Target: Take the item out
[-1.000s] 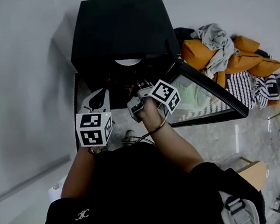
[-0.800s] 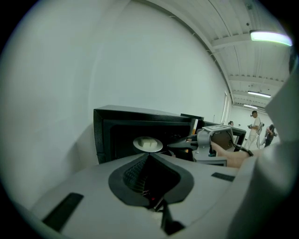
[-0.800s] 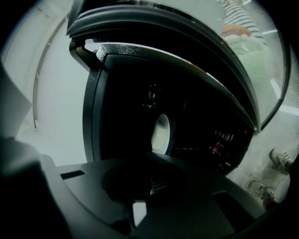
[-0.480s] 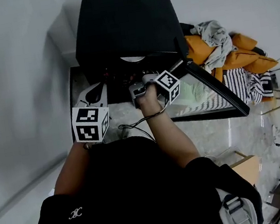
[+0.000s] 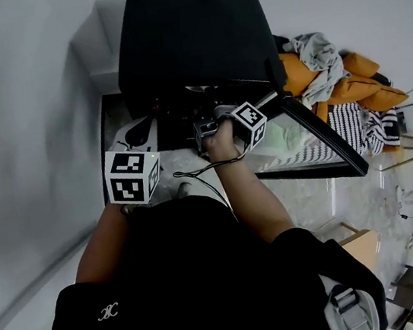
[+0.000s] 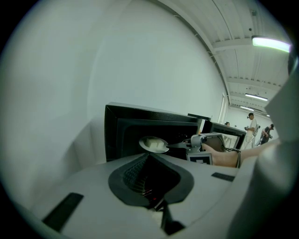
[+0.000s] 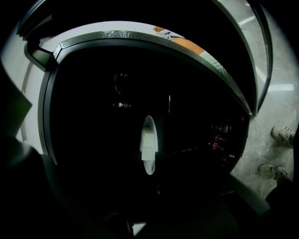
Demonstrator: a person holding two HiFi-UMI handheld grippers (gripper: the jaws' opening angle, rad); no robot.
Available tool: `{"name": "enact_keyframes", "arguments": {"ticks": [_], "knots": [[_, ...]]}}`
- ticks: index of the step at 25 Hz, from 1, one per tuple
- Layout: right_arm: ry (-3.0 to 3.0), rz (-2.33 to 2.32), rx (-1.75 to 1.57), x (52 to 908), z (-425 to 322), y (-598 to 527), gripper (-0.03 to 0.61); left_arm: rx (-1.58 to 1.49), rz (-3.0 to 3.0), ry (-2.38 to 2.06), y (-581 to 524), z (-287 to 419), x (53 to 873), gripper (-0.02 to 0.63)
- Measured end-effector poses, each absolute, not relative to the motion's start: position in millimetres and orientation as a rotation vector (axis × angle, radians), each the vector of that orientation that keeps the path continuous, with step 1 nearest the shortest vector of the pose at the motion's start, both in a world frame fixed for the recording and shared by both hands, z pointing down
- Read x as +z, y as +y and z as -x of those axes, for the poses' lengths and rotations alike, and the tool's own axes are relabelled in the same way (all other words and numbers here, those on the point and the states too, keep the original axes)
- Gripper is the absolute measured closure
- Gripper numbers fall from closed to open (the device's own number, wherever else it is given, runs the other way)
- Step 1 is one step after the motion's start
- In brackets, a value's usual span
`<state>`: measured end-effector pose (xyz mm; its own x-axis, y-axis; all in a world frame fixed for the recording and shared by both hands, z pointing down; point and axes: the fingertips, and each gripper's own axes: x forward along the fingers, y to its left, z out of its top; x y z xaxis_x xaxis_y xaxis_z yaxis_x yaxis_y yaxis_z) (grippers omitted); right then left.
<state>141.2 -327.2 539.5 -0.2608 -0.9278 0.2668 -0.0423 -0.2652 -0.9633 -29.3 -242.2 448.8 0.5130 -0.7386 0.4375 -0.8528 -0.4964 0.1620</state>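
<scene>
A black oven (image 5: 188, 40) stands with its glass door (image 5: 319, 143) swung open to the right. Inside its dark mouth sits a white plate (image 6: 154, 144) with a pale block on it; the plate (image 7: 149, 144) shows edge-on in the right gripper view. My right gripper (image 5: 204, 121) reaches into the mouth. Its jaws are opening, and their tips (image 6: 176, 145) come up to the plate's rim; I see no press on it. My left gripper (image 5: 137, 136) hangs back left of the oven's mouth, jaws together and empty.
A grey wall runs along the left. A heap of orange and striped cloth (image 5: 347, 78) lies right of the oven. The person's shoes (image 7: 280, 135) stand on the pale floor below the door. People (image 6: 252, 126) stand far off.
My right gripper has moved forward from in front of the oven into its mouth, up to the plate. The plate has stayed where it was. The left gripper has hardly moved.
</scene>
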Motion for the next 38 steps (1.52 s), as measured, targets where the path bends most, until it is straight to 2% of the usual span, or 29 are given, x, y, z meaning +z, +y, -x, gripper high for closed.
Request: {"name": "enact_keyframes", "arguments": {"ticks": [7,12,38], "knots": [[1.230,1.282,-1.639,546.2,-139.1,-331.1,0.487,0.458,-2.396,-1.323,-244.9,33.2,450.9,0.606],[1.183,1.275,-1.651,552.1,-141.9,-334.5,0.454,0.469,-2.398,-1.325,-248.0,32.5,454.7,0.606],[1.146,1.188,-1.708,544.7,-131.8,-333.6,0.454,0.459,-2.404,-1.309,-242.8,34.7,451.9,0.606]]}}
